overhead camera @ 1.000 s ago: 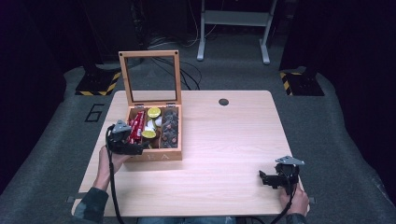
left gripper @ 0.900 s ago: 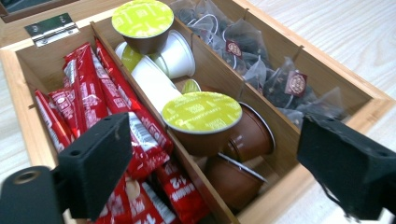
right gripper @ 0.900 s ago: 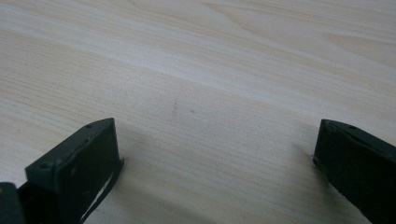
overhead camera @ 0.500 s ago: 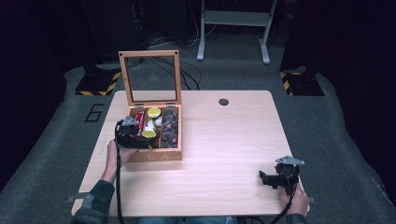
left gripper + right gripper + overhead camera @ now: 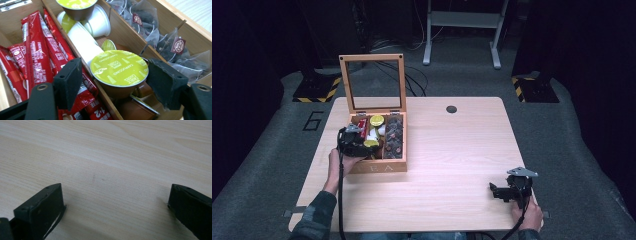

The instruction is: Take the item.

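While the left gripper (image 5: 112, 82) hangs over the wooden box (image 5: 377, 166), its fingers (image 5: 68, 82) have just been closing in around a green-lidded capsule (image 5: 119, 68). One pad sits right at the capsule's rim, the other is a bit off it over the red packets, so I wouldn't call it a real squeeze yet.

That capsule sits in the middle compartment, on top of some brown capsules (image 5: 135, 107), with white ones (image 5: 83, 42) and another green-topped one (image 5: 76, 6) further back. The compartment on one side is stuffed with red sachet sticks (image 5: 37, 57); the one on the other side holds tea bags (image 5: 160, 37) in clear pouches with dark red tags.

From the high view the box is on the left part of the counter (image 5: 452, 150), glass lid (image 5: 372, 82) standing upright. The right gripper (image 5: 507, 191) is well apart near the front right corner, fingers (image 5: 40, 210) spread wide over bare wood.
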`<action>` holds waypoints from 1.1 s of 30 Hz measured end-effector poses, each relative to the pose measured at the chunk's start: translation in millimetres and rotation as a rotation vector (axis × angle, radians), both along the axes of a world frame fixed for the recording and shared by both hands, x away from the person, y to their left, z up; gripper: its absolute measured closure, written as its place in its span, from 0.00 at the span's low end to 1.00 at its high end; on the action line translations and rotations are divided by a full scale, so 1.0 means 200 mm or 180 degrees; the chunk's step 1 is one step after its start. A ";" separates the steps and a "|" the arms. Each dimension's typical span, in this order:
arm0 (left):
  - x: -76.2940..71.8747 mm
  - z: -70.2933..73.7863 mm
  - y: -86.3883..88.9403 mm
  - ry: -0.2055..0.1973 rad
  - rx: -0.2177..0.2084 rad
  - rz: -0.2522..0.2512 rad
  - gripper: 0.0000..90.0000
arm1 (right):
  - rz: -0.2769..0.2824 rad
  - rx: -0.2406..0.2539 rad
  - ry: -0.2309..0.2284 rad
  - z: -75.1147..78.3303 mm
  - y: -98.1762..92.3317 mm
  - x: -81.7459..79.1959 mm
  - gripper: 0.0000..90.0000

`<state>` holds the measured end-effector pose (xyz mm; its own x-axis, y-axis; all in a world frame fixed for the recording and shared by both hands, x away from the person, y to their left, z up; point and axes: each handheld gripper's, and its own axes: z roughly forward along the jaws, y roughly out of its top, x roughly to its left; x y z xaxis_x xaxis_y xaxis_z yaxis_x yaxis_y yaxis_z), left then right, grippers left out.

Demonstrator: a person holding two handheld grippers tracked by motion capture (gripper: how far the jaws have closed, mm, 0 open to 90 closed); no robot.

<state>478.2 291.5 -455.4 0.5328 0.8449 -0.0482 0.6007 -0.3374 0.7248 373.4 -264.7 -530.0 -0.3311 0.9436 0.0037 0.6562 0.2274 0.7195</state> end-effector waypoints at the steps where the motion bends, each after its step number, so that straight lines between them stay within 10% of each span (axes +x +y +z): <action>1: 0.00 0.00 -0.01 -0.0005 0.0051 -0.0016 0.32 | 0.0000 0.0000 0.0000 0.00 0.00 0.00 0.00; 33: 0.01 -0.02 -0.03 -0.0018 0.0286 0.0074 0.37 | 0.0000 0.0000 0.0001 0.00 0.00 0.00 0.00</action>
<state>481.0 284.8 -458.9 0.5130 0.8578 0.0313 0.6051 -0.3873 0.6956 373.4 -264.7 -530.0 -0.3309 0.9436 0.0040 0.6564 0.2272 0.7194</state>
